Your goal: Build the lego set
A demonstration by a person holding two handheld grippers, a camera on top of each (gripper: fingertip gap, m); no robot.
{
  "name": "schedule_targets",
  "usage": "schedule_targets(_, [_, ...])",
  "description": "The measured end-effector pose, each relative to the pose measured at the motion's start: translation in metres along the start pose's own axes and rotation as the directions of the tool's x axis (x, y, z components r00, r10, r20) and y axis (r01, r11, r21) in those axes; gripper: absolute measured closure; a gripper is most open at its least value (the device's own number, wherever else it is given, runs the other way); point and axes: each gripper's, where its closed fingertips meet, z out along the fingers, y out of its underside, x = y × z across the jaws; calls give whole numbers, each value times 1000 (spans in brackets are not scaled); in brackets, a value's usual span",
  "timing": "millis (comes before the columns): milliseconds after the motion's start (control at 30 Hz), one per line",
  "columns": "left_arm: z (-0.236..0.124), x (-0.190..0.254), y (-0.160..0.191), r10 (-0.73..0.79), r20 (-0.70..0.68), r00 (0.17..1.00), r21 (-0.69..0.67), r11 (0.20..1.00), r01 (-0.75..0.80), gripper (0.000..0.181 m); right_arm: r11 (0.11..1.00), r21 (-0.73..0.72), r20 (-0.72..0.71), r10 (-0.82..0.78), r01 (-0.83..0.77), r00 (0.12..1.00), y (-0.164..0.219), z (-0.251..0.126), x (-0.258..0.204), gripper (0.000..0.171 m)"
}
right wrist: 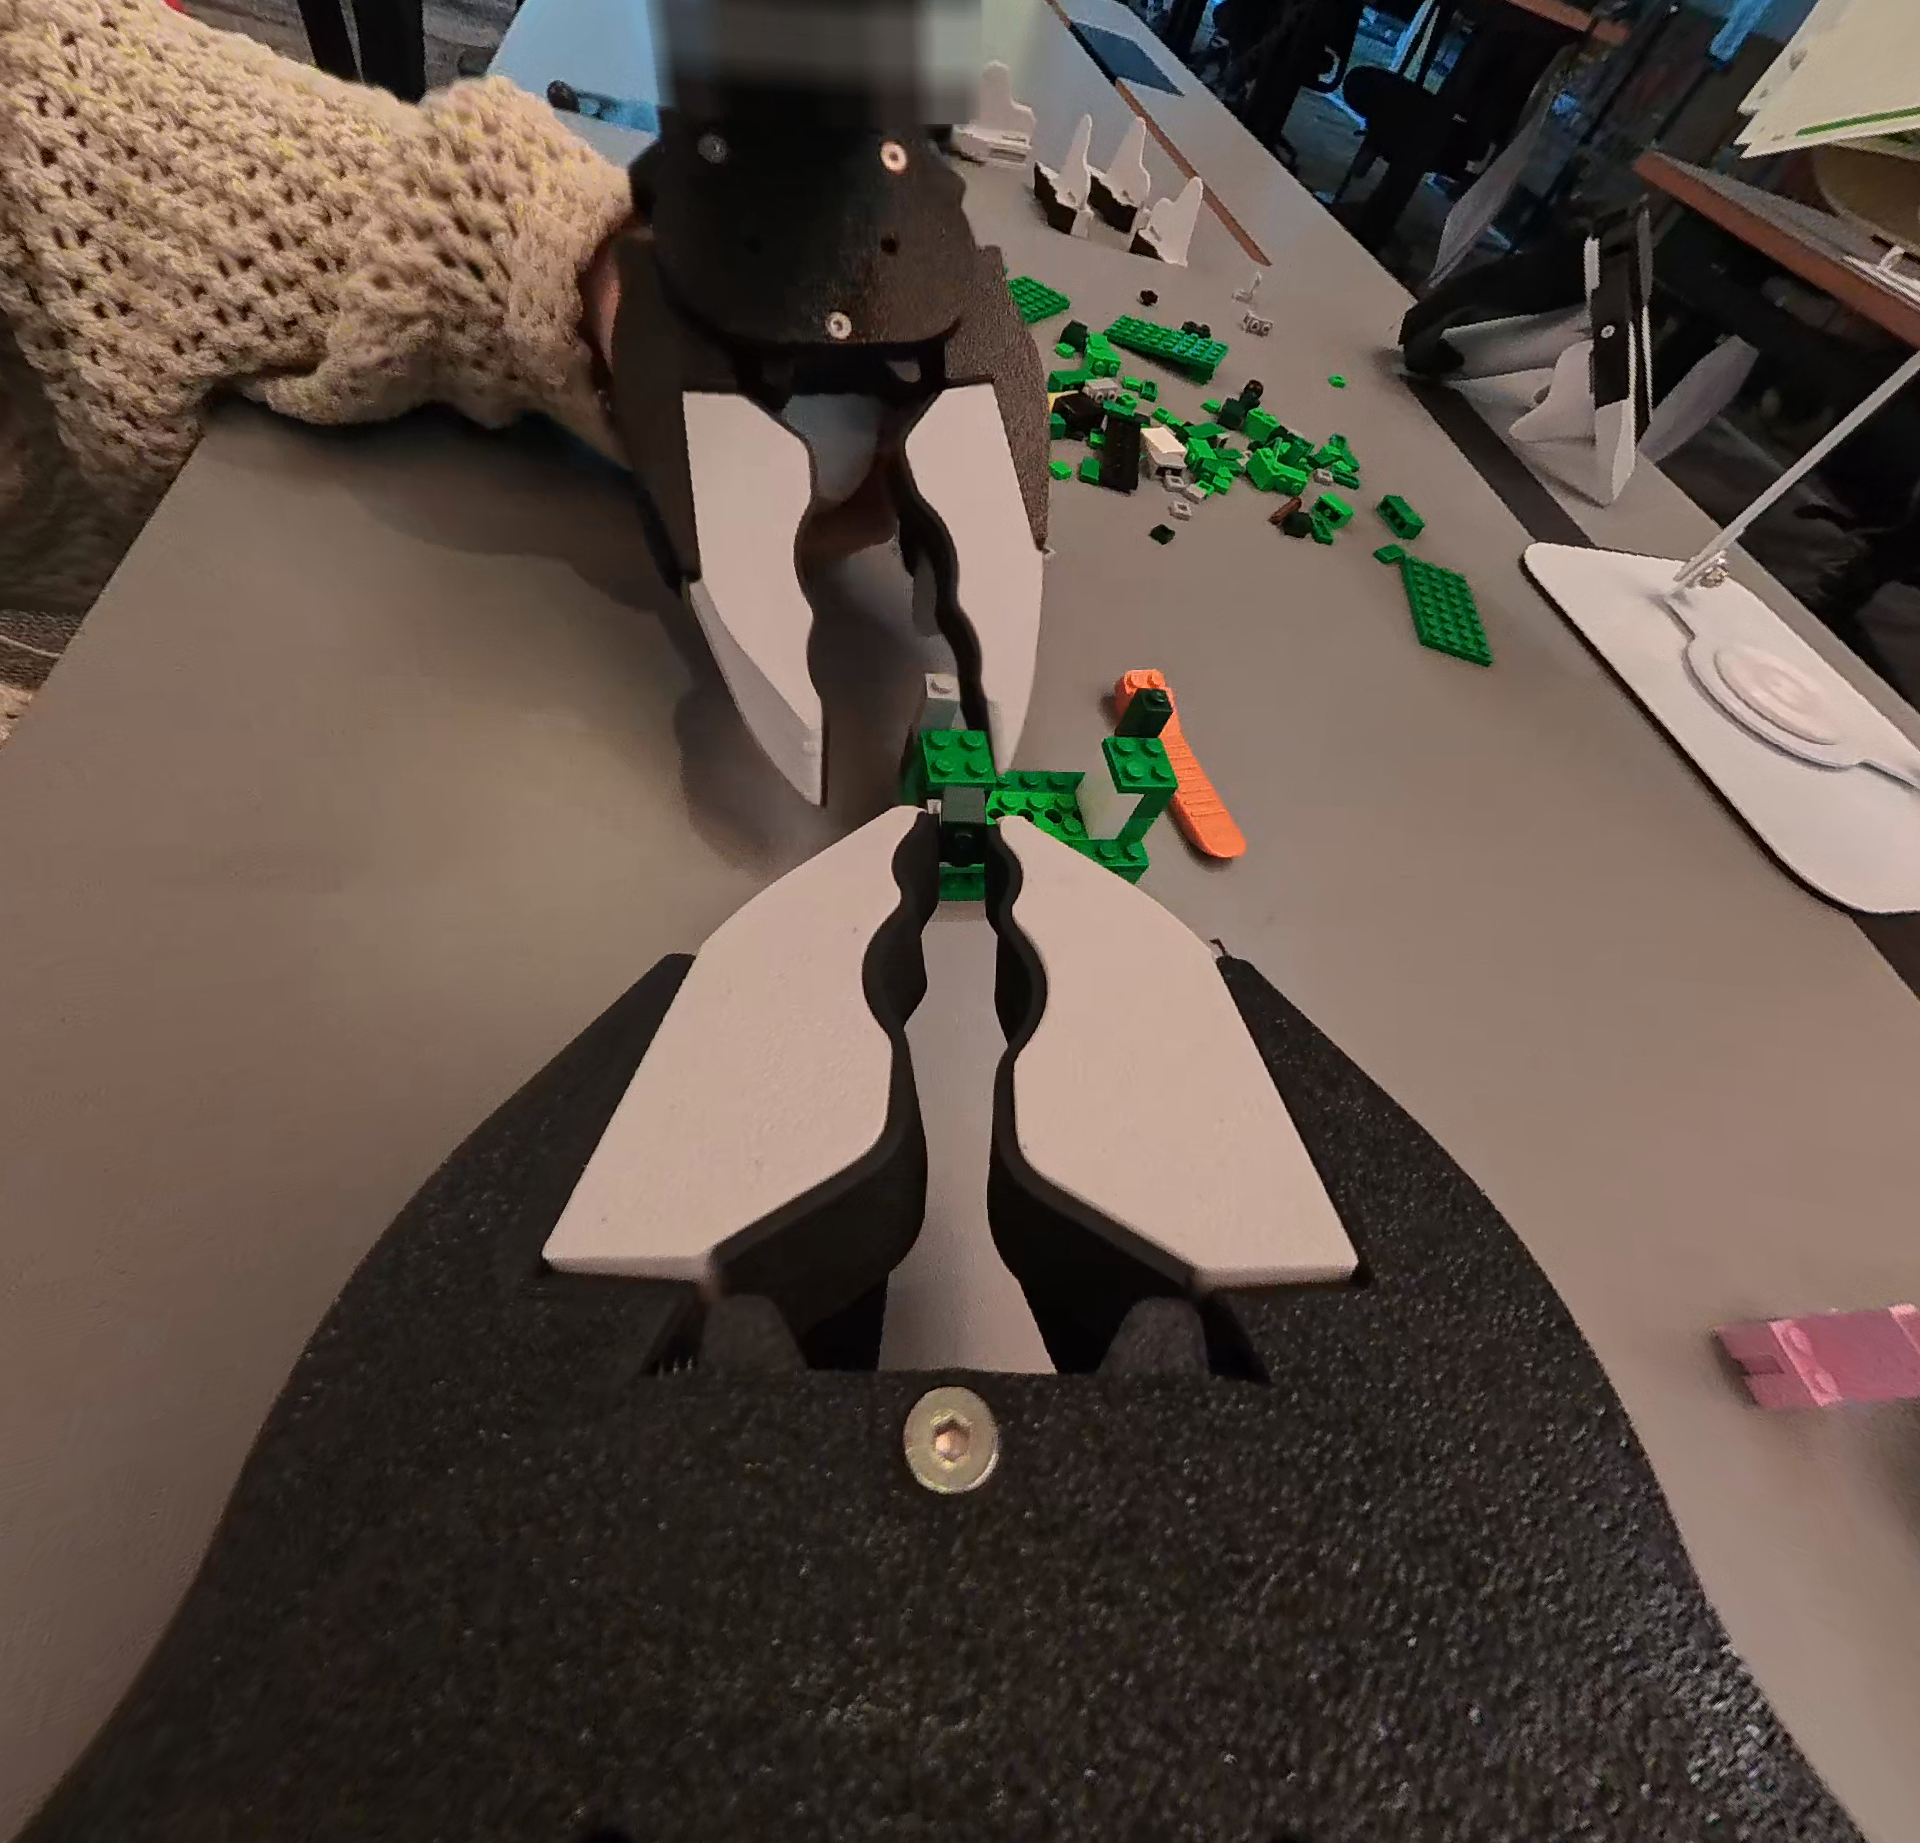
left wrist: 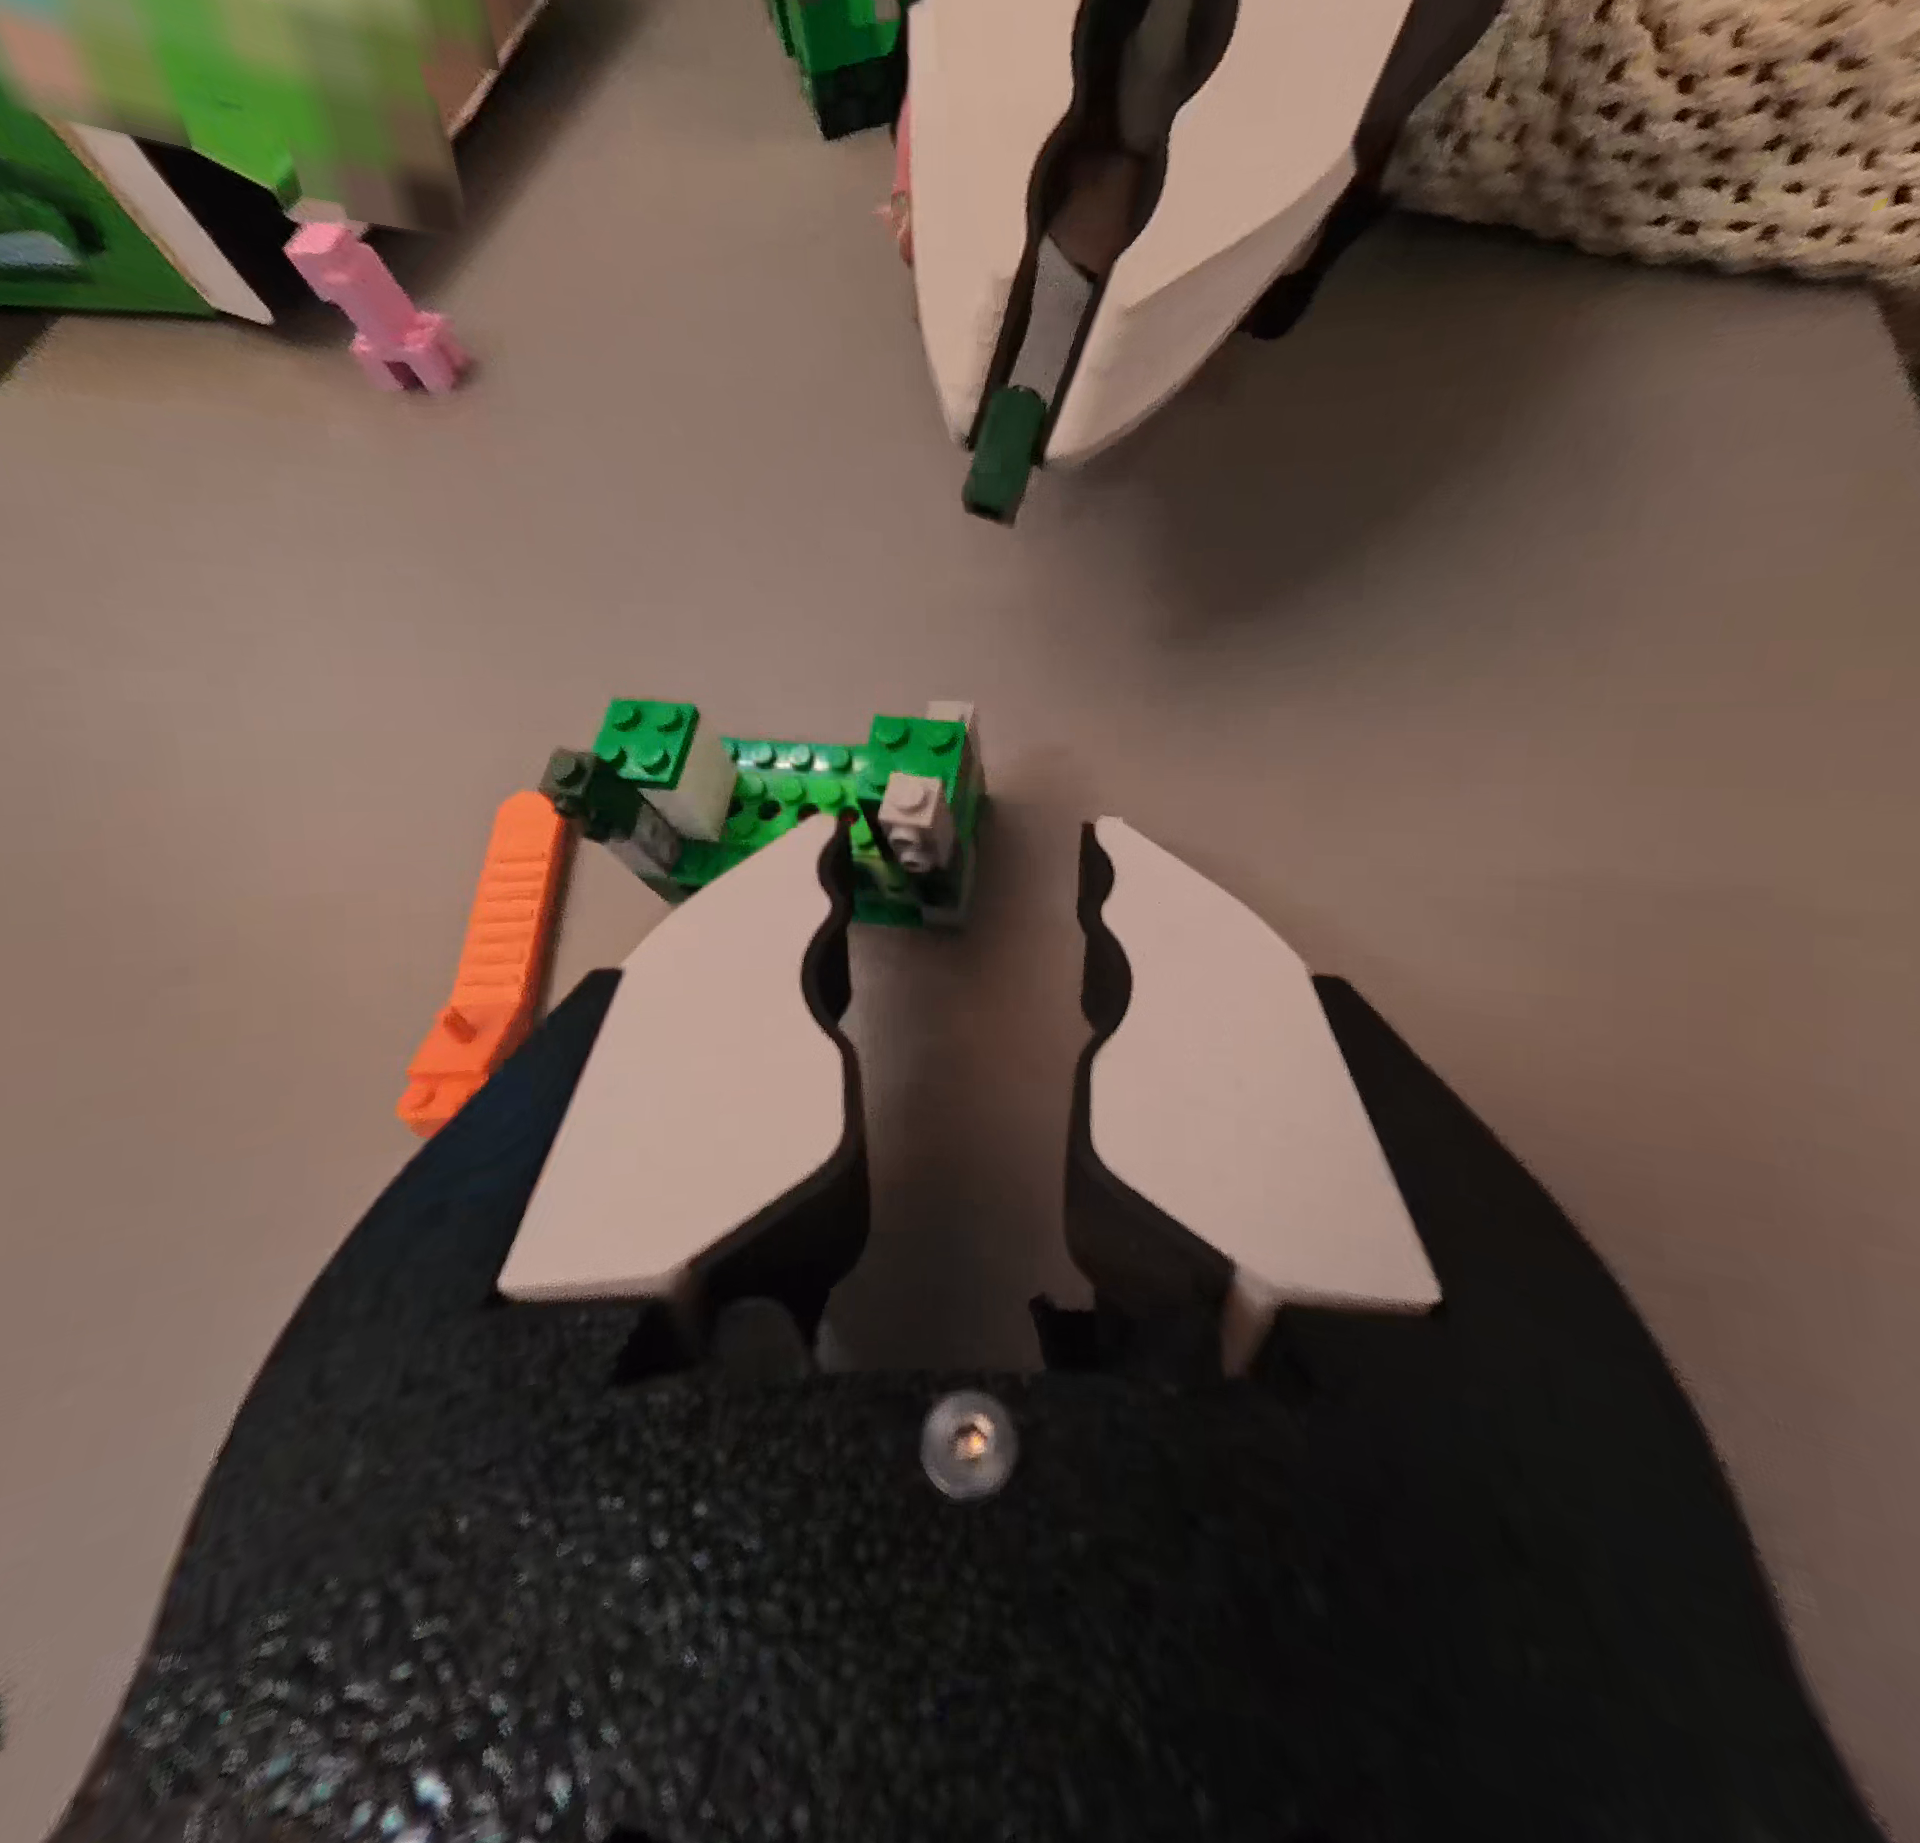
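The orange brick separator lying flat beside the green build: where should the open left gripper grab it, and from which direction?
Grip the orange plastic brick separator across its ridged middle, coming from above, fingers on its two long edges. It lies flat on the grey table, and its far tip sits against the green brick build, so the nearer half is probably clearer for the left gripper.

I think I am in a work room, like a lab or an office. I sit at a long flat grey table [right wrist: 1455,962]. More tables with brown wooden edges [right wrist: 1766,224] stand behind it, and dark chairs [right wrist: 1382,110] too. Spare white claw fingers with black bottoms [right wrist: 1117,188] stand in a row on my table. A flat white stand with a thin slanted pole [right wrist: 1766,692] sits at the side. A heap of little green, black and white toy bricks [right wrist: 1205,432] is spread out.
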Motion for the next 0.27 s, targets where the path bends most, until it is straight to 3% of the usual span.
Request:
schedule_targets(33, [1, 0, -1, 15, 15, 1000, 4, 1000, -15, 140, 1000, 0, 0, 0, 0, 1000, 0, 0, 0, 164])
schedule_targets(267, [3, -3, -4, 76, 74, 994, 12, 997, -77, 146, 1000, -5, 6, 7, -7, 1000, 2, 0, 0, 164])
